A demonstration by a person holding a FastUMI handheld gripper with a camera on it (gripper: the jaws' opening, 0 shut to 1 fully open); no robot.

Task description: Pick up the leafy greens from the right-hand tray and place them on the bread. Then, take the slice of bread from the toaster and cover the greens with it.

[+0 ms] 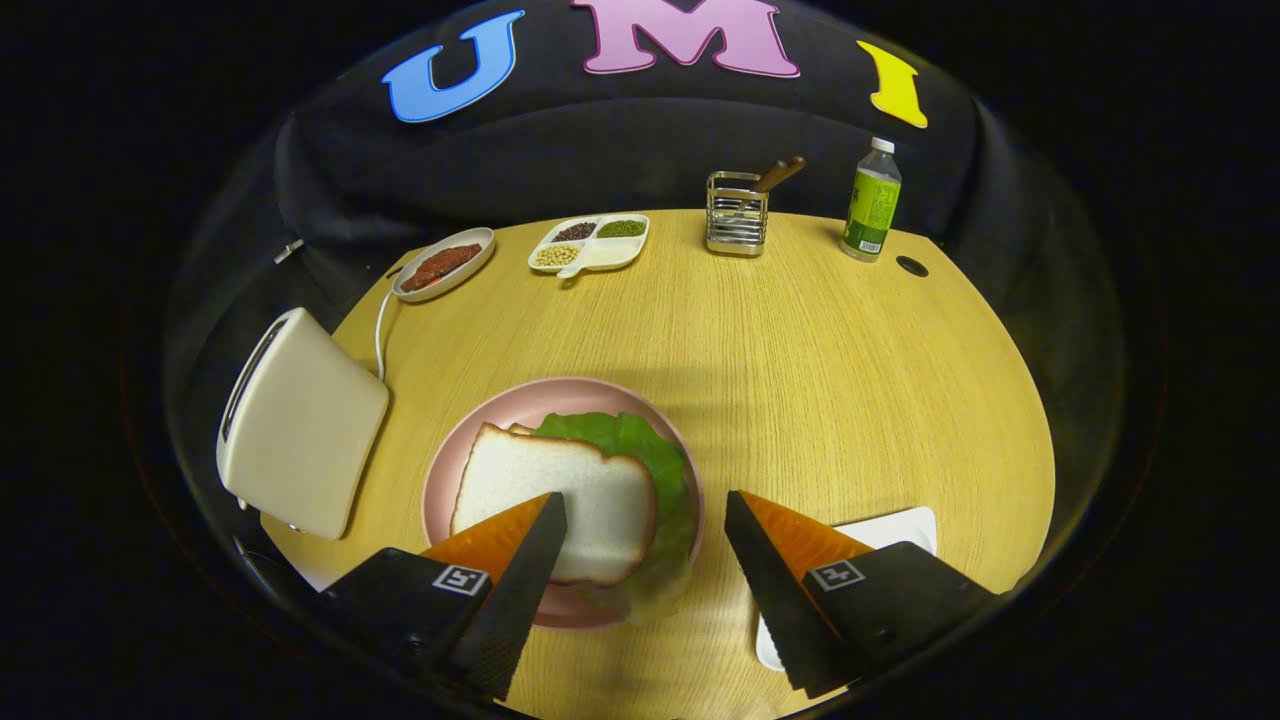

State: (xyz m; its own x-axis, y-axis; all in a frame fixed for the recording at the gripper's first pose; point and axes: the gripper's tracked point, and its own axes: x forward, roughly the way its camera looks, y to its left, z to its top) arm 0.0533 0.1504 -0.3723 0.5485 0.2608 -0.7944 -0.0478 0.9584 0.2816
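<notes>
gripper (640, 520) fingers spread wide apart, clamped on nothing, held above the wooden table (820, 340). between and just ahead of them: pink plate (450, 470) carrying a bread slice (560, 500) laid over the leafy greens (650, 450), with another slice's edge peeking out beneath. leaf edge hangs past the plate rim near the fingers. white tray (900, 525) lies under the right finger. toaster (300, 420) stands just left of the plate. beyond: dish of red food (443, 264), divided dish of beans (590, 243), metal utensil holder (736, 212), green-labelled bottle (872, 202).
</notes>
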